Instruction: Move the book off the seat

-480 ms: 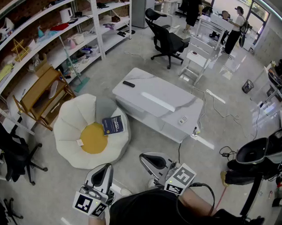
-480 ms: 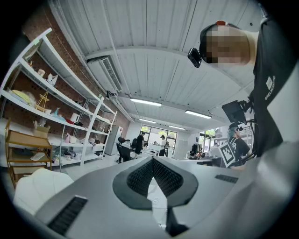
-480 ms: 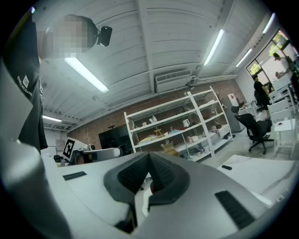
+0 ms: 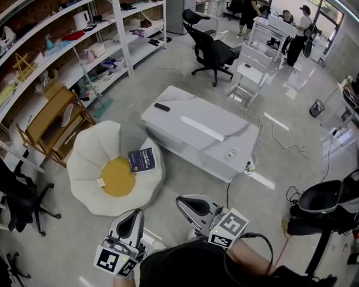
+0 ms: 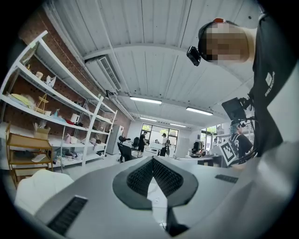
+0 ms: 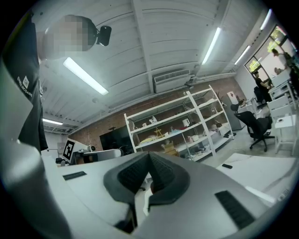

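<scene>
Plainly, book (image 4: 143, 160) on white seat (image 4: 89, 158), left tool (image 4: 134, 214) and right tool (image 4: 185, 200) closed, empty.

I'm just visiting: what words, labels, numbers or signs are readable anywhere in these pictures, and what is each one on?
On the book lying on the seat: white print on a dark blue cover, too small to read.
On the person's black shirt: small white print, too blurred to read.
The square markers on the left gripper and right gripper: black-and-white patterns, no words.
Nothing else legible.
</scene>
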The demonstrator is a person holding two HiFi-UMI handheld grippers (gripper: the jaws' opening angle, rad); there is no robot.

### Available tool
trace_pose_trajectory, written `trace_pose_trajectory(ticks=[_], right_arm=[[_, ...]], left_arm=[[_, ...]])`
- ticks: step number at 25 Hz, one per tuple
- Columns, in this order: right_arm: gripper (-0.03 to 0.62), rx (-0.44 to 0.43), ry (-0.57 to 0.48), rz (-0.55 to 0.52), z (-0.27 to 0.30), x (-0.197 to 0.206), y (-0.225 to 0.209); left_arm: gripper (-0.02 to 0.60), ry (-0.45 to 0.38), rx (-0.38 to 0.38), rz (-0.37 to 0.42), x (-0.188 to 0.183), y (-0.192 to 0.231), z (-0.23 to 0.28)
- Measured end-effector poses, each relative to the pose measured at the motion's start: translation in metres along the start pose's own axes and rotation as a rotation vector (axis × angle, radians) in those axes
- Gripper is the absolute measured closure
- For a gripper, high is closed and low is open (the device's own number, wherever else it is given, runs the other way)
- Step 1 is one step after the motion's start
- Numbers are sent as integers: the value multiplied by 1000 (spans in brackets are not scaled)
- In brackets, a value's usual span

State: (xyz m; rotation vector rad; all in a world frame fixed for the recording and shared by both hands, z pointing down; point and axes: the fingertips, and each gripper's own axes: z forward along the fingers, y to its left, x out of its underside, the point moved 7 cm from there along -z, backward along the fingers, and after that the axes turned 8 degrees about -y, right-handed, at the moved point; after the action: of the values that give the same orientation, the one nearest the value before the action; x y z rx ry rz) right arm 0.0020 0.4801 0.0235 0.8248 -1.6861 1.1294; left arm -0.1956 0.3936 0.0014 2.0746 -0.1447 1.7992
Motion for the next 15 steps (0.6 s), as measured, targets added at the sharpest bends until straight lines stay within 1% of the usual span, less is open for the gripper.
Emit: trace_pose_trajectory(ticks=[5,12,15], right_arm=[[582,4,-17,46,-18,-2,-19],[582,7,-13,59,-52,-7,-50],[580,23,-20,66,-68,-9,-63]], left_arm=[[577,11,-18,22,8,-15,12],[577,31,-59,54,24,-40,33],[577,44,-71,53,32,-49,39]])
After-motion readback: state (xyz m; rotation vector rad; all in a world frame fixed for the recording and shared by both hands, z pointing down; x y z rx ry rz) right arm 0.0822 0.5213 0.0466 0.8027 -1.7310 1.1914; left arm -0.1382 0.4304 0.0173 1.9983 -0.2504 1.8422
